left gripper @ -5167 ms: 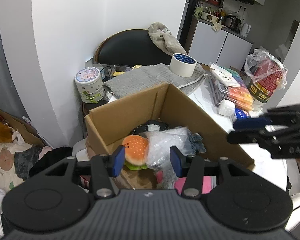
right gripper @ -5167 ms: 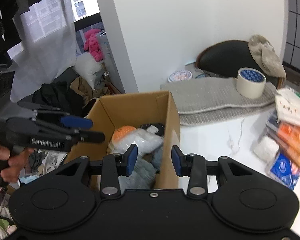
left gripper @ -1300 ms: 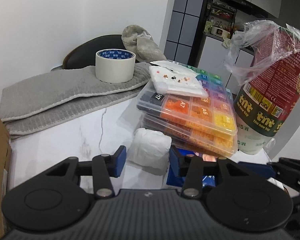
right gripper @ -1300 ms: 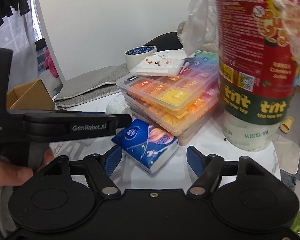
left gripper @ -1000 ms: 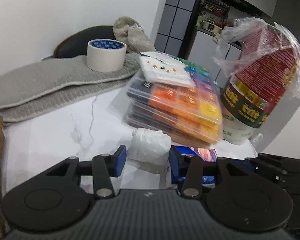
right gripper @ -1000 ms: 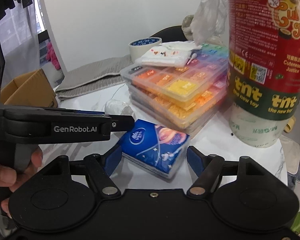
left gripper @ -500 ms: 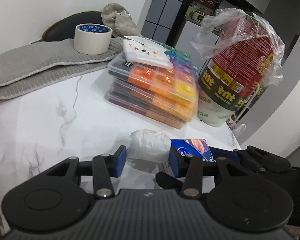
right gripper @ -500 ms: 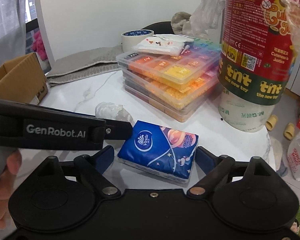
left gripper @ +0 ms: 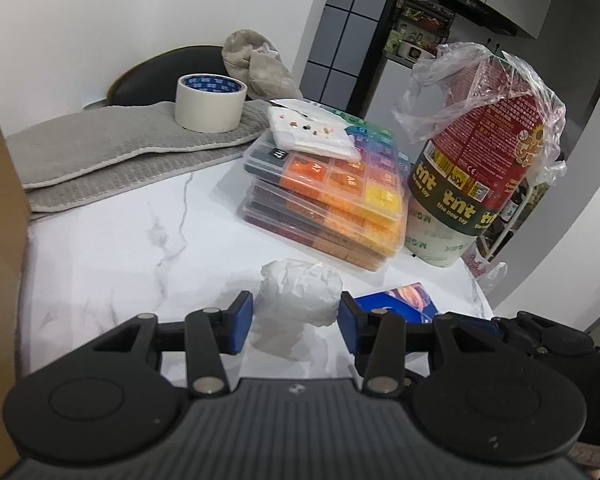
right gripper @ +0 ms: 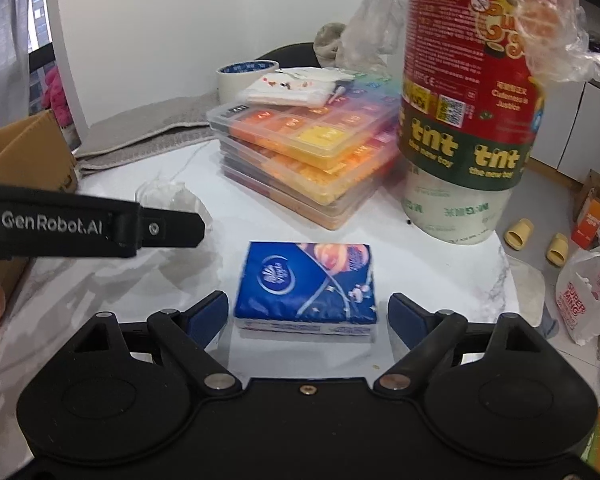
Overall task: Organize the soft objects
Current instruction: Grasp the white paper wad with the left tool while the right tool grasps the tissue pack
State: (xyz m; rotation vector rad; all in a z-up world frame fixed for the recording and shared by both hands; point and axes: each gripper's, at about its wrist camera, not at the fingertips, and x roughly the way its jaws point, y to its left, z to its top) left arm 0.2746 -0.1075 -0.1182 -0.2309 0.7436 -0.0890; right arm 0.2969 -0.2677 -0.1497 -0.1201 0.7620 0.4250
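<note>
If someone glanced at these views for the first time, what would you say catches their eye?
Likely the tall red snack tub in loose plastic, beside the stacked rainbow bead boxes. Nearer, the blue tissue pack lies between the open right claw, and a white wrapped bundle sits between the left claw.

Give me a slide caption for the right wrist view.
Open right gripper straddles a blue tissue pack on the marble table.

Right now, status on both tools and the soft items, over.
Left tool open, straddling white wrapped bundle. Right tool open, blue tissue pack between its fingers, not gripped. Both items on marble table. Bead organizer stack close behind.
</note>
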